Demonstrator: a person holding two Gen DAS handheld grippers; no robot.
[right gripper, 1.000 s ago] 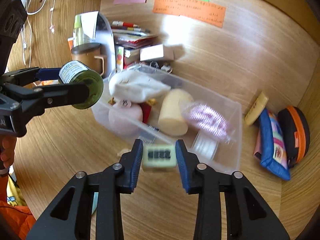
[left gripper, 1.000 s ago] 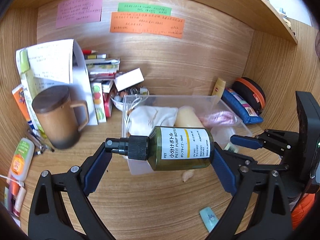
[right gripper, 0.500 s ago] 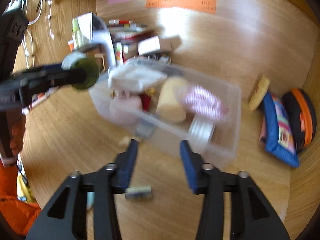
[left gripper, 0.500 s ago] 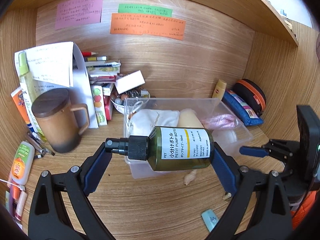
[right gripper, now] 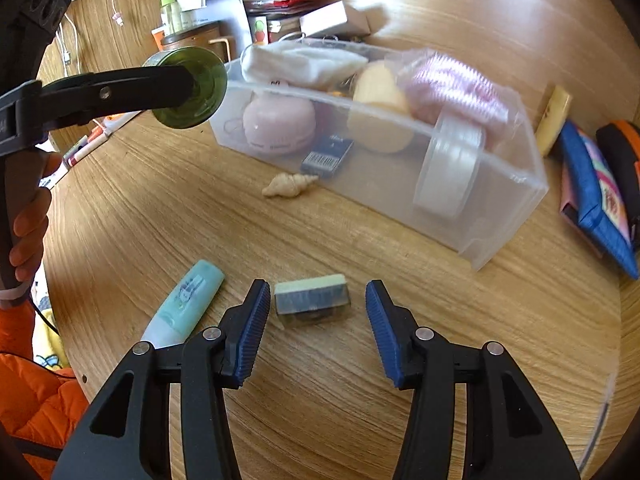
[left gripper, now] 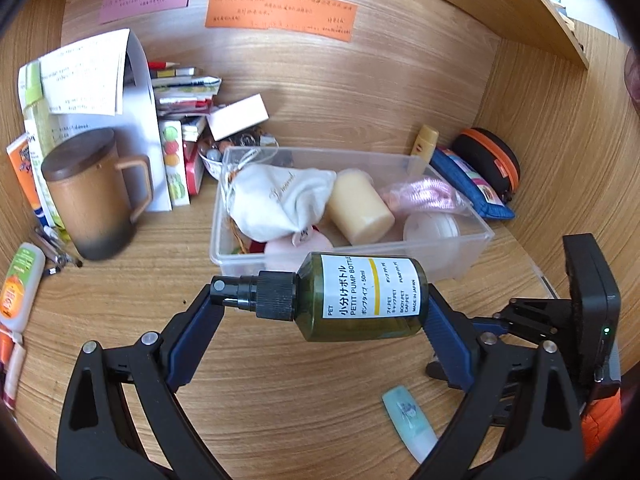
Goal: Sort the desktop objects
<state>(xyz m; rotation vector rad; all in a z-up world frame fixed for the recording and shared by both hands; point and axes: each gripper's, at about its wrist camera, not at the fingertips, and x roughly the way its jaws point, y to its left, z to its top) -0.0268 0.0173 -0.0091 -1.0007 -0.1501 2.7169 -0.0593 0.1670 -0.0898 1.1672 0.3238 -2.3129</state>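
Nearest in the right wrist view, the right tongs (right gripper: 314, 320) tilt steeply down toward the table (right gripper: 280, 400), their blue pads spread and grasping nothing; their jaws have just been opening, and the small block (right gripper: 312, 299) with a pale top lies on the wood between the pads, touching neither. Just left of it a mint-green tube (right gripper: 186, 300) lies slanted on the table. In the left wrist view the left tongs (left gripper: 320, 304) are clenched end to end on the green pump bottle (left gripper: 360, 296), which lies sideways in the grip, black nozzle on the left pad and base on the right, held above the table at a gentler downward slope. A hand (right gripper: 28, 232) wraps that tool's grip at the left edge, above an orange sleeve (right gripper: 36, 400). Farther on, a little seashell (right gripper: 290, 184) rests just in front of the clear plastic bin (left gripper: 472, 248), which holds a white pouch (left gripper: 280, 200), a cream cylinder (left gripper: 360, 210) and a pink bundle (left gripper: 424, 196). Beyond, a brown lidded mug (left gripper: 92, 196) stands at left
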